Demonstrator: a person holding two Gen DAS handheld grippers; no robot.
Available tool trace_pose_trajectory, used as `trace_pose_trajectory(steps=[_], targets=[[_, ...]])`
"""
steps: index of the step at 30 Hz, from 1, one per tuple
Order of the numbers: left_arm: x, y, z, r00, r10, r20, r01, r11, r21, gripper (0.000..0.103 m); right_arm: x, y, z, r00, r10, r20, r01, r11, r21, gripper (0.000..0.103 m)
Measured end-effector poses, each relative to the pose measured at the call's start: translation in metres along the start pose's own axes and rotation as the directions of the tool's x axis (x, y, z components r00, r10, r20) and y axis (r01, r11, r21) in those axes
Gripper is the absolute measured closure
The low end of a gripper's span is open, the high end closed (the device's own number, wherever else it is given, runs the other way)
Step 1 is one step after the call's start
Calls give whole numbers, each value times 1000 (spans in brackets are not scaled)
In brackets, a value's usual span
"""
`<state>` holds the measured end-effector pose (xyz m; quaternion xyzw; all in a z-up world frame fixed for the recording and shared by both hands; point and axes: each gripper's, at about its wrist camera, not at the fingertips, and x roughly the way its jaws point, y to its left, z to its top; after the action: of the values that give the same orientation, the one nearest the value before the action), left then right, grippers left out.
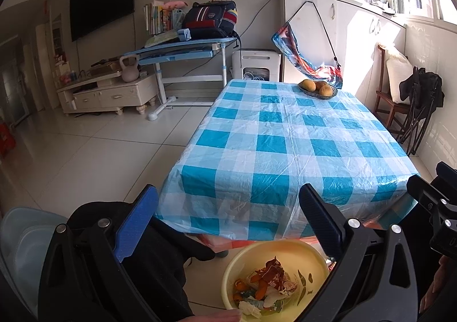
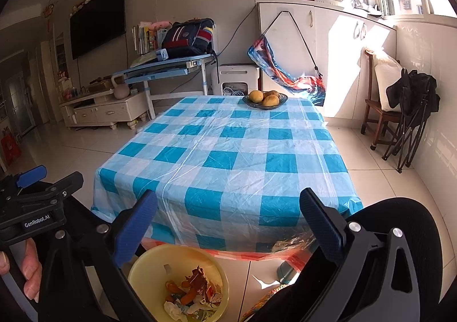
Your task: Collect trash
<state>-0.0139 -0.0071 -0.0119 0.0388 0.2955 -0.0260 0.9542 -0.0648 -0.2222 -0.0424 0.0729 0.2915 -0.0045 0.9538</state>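
Note:
A yellow basin (image 1: 308, 253) (image 2: 148, 267) sits low in front of the table's near edge. In it lies trash (image 1: 265, 285) (image 2: 194, 290): orange peels, torn wrappers and crumpled tissue. My left gripper (image 1: 228, 222) hangs open above and behind the basin, nothing between its fingers. My right gripper (image 2: 228, 222) is also open and empty, above the basin's right side. The table (image 1: 285, 139) (image 2: 228, 150) wears a blue and white checked plastic cover; its top shows only a fruit bowl.
A dark bowl of mangoes (image 1: 317, 88) (image 2: 265, 98) stands at the table's far end. Black chair backs (image 1: 160, 250) (image 2: 400, 225) flank the near edge. A wooden chair and folded black chair (image 2: 405, 122) stand right by the wall. A child's desk (image 1: 182, 48) and TV stand lie left.

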Motion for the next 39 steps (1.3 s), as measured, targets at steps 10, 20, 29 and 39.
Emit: trace_pose_trajectory(steps=[10,20,29,39], targets=[[-4,-4,-1,1000,6,23,-7,1000,18,7,-2,-8,2,1000,-5,15,4,999,32,8],[-5,-7,-2,999,14,30,-15,999,30,7,-1,-9,3,1000,-6,15,5,1000,26,8],[-4,-6,-2,999,16,29,-16,1000,25,7,1,-7,3,1000,-10,9,9,1000,21,8],[-4,-6,-2,999,15,28,-16,1000,25,7,1,-7,3,1000,-11,7,11,1000,17,8]])
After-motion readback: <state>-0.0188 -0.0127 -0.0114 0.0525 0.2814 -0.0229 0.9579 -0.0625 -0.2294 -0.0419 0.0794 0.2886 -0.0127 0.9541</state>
